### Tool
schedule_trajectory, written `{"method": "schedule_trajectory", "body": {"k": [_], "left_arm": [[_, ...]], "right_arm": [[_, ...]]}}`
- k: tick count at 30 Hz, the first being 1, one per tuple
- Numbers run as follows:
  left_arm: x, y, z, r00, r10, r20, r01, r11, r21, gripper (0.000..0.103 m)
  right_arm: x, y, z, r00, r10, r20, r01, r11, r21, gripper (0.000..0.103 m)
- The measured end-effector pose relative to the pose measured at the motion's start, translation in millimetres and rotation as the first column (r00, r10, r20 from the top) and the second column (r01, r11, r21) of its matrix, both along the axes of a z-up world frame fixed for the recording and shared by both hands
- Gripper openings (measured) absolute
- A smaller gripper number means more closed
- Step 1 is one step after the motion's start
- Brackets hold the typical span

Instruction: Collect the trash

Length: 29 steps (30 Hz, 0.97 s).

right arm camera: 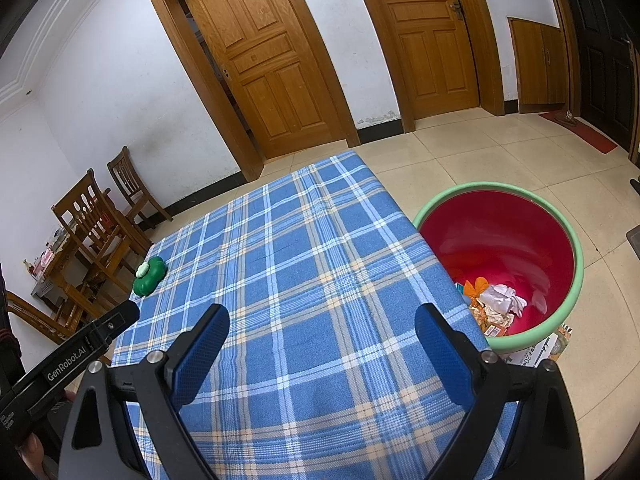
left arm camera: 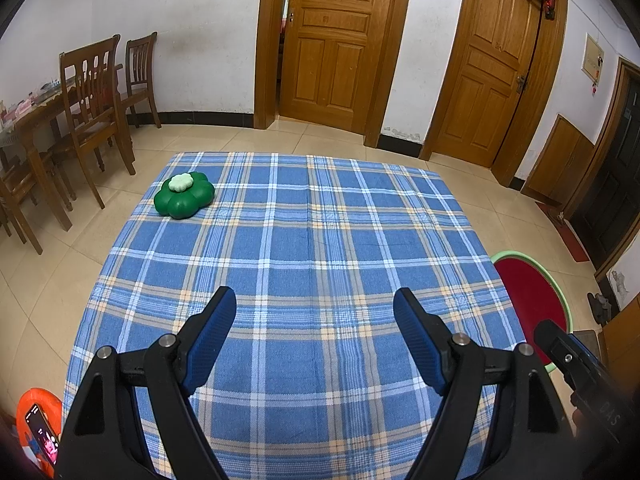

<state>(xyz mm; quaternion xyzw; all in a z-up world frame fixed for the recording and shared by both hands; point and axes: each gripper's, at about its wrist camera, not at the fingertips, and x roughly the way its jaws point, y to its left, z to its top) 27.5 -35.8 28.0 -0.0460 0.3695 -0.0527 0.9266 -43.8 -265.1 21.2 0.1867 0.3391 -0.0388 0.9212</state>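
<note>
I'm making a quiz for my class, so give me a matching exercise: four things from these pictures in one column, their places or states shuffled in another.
Things:
1. green flower-shaped plastic container
2. crumpled white paper trash
3. red basin with green rim
4. left tongs

Places or states:
A. open, holding nothing
B. on the floor beside the table
C. on the blue checked tablecloth
D. inside the basin

Pairs: 1-C, 2-D, 3-B, 4-A

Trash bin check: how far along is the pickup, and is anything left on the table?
Done: the red bin with the green rim beside the table already holds crumpled white paper and orange wrappers. In hand: nothing; the left gripper and right gripper hover open above the blue plaid tablecloth. Left: only a green flower-shaped plastic container sits on the cloth; no loose trash shows.
</note>
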Motion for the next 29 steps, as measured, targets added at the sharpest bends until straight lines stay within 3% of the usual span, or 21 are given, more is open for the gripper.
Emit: {"method": "schedule_trajectory", "body": {"k": [29], "left_arm": [[0.8, 3.1, -9.8, 1.000, 0.006, -0.018, -0.006, 1.000, 0.002, 0.080]], "right_arm": [[3.5, 8.9, -6.2, 1.000, -0.002, -0.026, 0.001, 1.000, -0.009, 0.096]]}}
